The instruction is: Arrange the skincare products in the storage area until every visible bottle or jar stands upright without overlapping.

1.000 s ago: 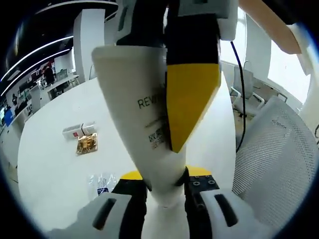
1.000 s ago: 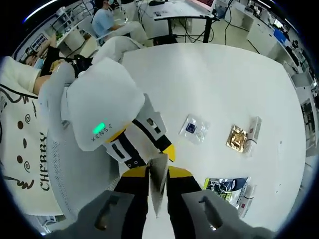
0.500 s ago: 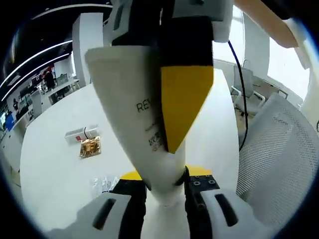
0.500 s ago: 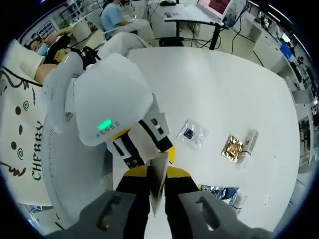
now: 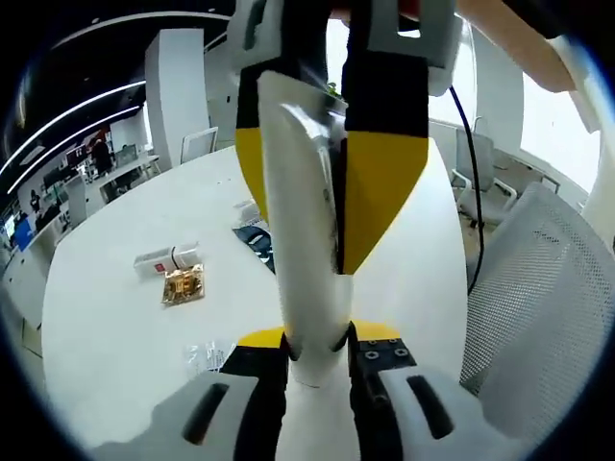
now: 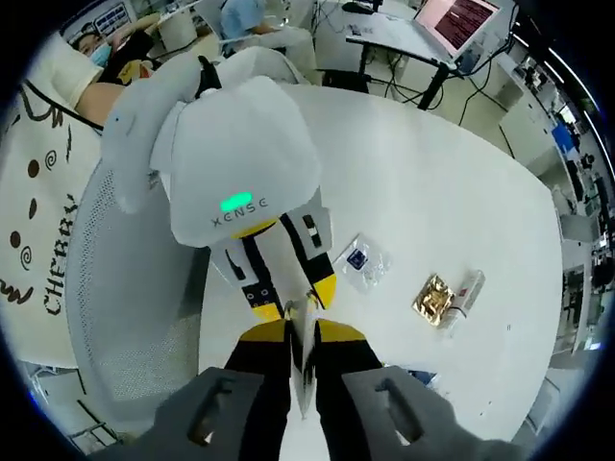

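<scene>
White round table (image 6: pixel 461 182) is carrying one gold sachet (image 6: pixel 431 299), one clear sachet (image 6: pixel 361 260) and one small white tube (image 6: pixel 468 291). Both tools are clamping a single white tube (image 5: pixel 306 240) in the air: left tool (image 5: pixel 317 351) squeezing its cap end, right tool (image 6: pixel 303 338) pinching its flat crimped end. One mesh chair (image 5: pixel 538 307) is standing beside the table.

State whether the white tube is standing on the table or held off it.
Held off it: both grippers clamp the white tube above the white table.
</scene>
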